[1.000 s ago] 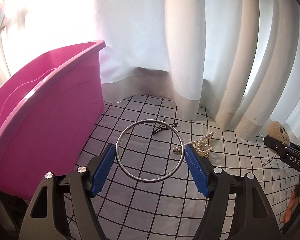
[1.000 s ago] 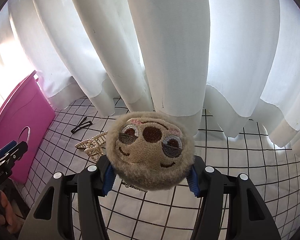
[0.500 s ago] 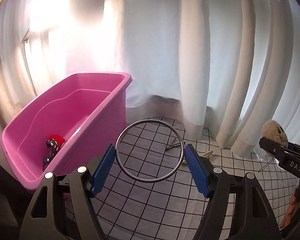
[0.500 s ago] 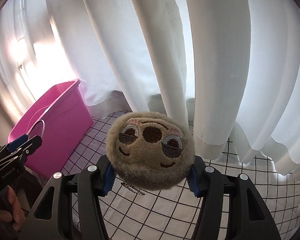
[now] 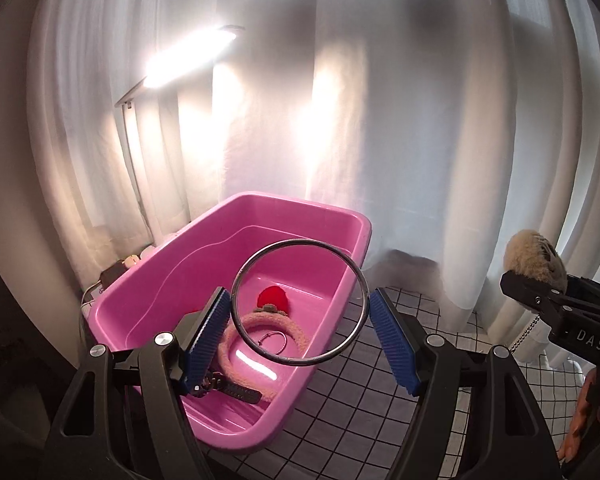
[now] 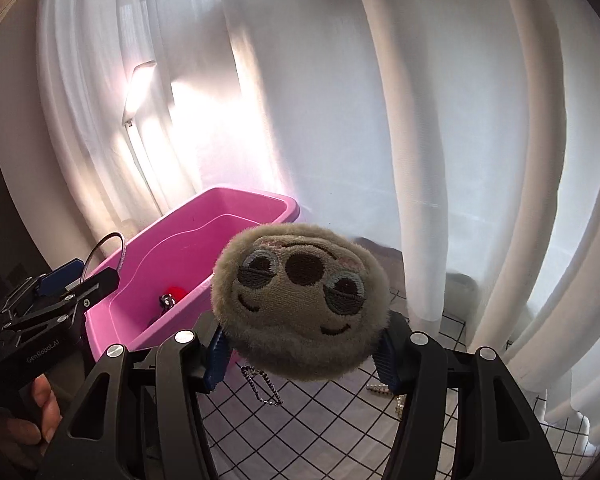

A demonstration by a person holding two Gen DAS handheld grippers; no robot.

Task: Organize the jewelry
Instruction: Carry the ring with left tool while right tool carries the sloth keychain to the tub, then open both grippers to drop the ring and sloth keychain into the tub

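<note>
Hovering above the open pink plastic tub point(image 5: 362, 226), the left gripper point(image 5: 300, 332) pinches a thin silver metal hoop bangle point(image 5: 300, 302) between its blue ribbed pads, the ring standing upright and facing the camera. Through the hoop the tub floor shows a fuzzy pink headband point(image 5: 268, 322), a red fluffy pompom point(image 5: 273, 296), a small thin wire ring point(image 5: 276, 338) and a dark strap-like band point(image 5: 236, 390) near the front wall. Off to that gripper's right, the right gripper point(image 6: 300, 354) has its jaws pressed against the sides of a round tan plush sloth-face charm point(image 6: 300, 304), whose short bead chain point(image 6: 262, 388) dangles beneath it. From the right wrist view the tub lies to the left and further back, with the left gripper beside it. The tub sits on a white cloth with a black grid point(image 5: 364, 396) covering the desk. A few pale beaded pieces point(image 6: 380, 389) lie on that cloth near the right jaw. White curtains point(image 6: 440, 120) hang behind, and a lit lamp point(image 5: 188, 58) glows behind them.
</note>
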